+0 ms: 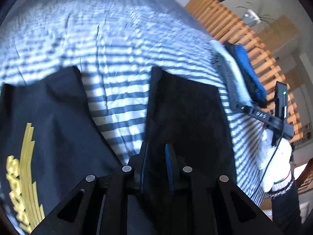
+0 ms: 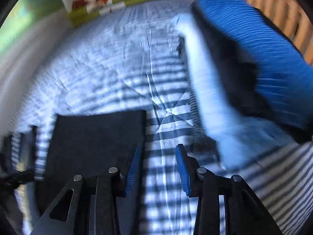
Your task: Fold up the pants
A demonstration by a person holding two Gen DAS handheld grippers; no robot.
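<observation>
Yellow lettering (image 1: 16, 192) with curved stripes is printed on the dark pants (image 1: 49, 137), but the characters are too distorted to read. Small embossed marks on the right claw's arm (image 1: 261, 114) are likewise illegible.

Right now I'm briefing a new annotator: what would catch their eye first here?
Dark navy pants with a yellow logo lie spread on the blue-and-white striped bedspread, legs apart. The left tool hangs over the right leg. A bright blue ribbed garment tops a folded stack at the bed's right edge.
</observation>
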